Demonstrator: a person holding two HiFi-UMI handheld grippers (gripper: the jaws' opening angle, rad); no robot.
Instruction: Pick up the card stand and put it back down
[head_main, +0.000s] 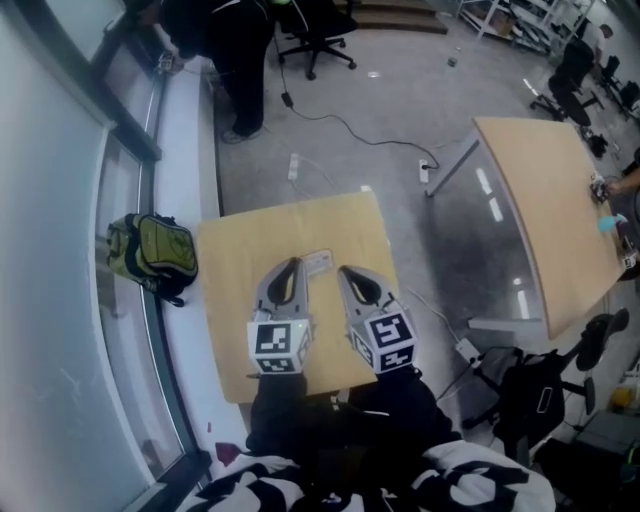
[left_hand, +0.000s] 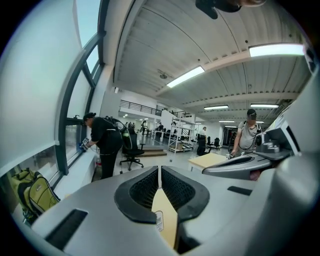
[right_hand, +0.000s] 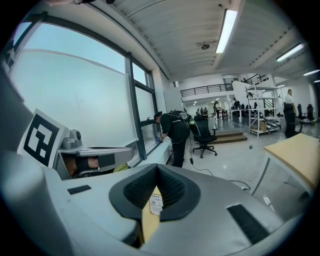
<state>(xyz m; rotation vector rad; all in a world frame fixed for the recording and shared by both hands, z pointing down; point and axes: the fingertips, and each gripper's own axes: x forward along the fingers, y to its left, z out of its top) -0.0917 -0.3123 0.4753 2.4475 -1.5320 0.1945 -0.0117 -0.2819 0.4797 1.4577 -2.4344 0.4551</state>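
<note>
Pale card stand (head_main: 318, 262), whole overhead only

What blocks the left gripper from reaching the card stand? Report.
Nothing, it seems, so probably yes: the card stand lies on the table right by the tip of the left gripper. Its jaws are shut, though, and would need opening first.

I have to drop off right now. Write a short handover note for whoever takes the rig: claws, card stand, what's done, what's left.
Left claw: shut, holding nothing.
Right claw: shut, holding nothing.
Card stand: on the small wooden table, between the two claw tips, not gripped.
Done: nothing here shows whether the lift has happened.
Left: if it hasn't, open one claw, grip the stand, lift it and set it back down.
</note>
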